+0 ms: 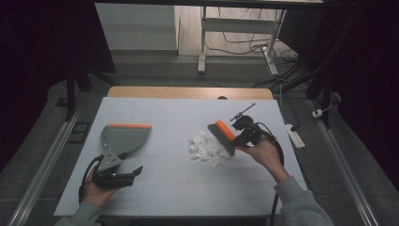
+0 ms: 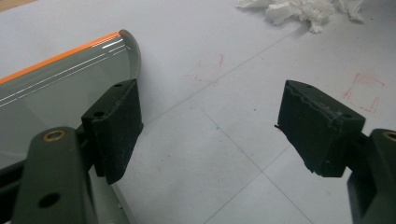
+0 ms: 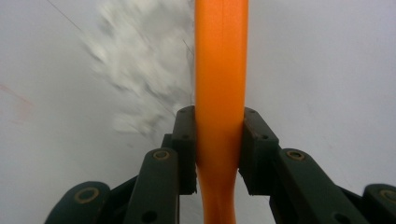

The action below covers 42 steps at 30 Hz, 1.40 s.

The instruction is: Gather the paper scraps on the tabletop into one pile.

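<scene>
The right gripper (image 1: 241, 135) has its jaws clamped on the orange handle of a hand brush (image 1: 225, 136), and in the right gripper view the handle (image 3: 219, 93) runs straight up between the two pads, gripped at its waist where it narrows. The brush's bristles rest at the right-hand edge of a heap of white paper scraps (image 1: 206, 148), which lies right of the middle of the pale table top (image 1: 179, 183). The scraps look torn, very light and loose, so a quick stroke would likely scatter them rather than herd them; short, low sweeps suit them better. The brush itself seems light and stiff in the handle with soft bristles, and smooth plastic may twist in the pads if pressed sideways, so the hold near the waist is a sound one.

The left gripper (image 1: 123, 175) lies near the table's front left with its jaws wide apart and nothing between them. Just ahead of it sits a grey dustpan (image 1: 123, 137) with an orange lip, well apart from the scraps. In the left gripper view the dustpan (image 2: 60, 88) lies beside the left jaw. It looks like thin, rigid plastic, light enough to slide when scraps are pushed at it, so its short grey handle is the place to take hold and steady it.
</scene>
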Available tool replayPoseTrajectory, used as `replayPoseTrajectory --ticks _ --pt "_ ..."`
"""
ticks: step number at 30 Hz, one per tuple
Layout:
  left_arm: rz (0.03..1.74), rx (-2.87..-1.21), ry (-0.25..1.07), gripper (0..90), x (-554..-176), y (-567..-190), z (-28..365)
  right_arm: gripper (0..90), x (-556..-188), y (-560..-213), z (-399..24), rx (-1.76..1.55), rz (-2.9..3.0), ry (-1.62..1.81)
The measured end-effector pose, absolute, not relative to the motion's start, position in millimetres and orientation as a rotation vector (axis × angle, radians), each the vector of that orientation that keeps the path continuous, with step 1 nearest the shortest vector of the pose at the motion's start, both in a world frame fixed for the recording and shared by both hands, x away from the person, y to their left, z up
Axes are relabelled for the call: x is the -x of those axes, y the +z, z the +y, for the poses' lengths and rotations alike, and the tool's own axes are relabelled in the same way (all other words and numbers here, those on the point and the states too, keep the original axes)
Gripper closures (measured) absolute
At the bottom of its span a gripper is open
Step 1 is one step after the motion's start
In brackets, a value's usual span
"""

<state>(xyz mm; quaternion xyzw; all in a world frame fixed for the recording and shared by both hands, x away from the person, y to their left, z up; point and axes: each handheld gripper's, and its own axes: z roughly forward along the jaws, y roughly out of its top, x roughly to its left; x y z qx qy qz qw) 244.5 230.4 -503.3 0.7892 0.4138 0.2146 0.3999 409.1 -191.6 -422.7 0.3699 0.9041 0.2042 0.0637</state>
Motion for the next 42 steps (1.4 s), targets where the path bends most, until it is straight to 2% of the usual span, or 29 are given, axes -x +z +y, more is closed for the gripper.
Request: replayPoseTrajectory --ticks 2,7,11,17,28,42 --pt "1.046 -1.996 0.545 22.3 -244 -503 230 69.9 -407 -413 -199 -1.125 2.727 0.712" --pt "1.044 -1.999 0.547 22.4 -244 -502 228 69.9 -397 -385 -208 -1.081 2.639 0.708" --pt "1.043 -1.996 0.55 22.3 -244 -502 228 69.9 -395 -377 -214 -1.094 2.624 0.724" --pt "1.046 -1.993 0.546 22.4 -244 -502 229 69.9 -387 -391 -235 -1.121 2.591 0.794" --pt "1.032 -2.002 0.546 22.4 -248 -497 225 69.9 -343 -427 -294 -1.165 2.436 0.966" --pt "1.037 -2.006 0.526 22.4 -252 -495 224 69.9 -326 -445 -308 -1.173 2.379 1.019"
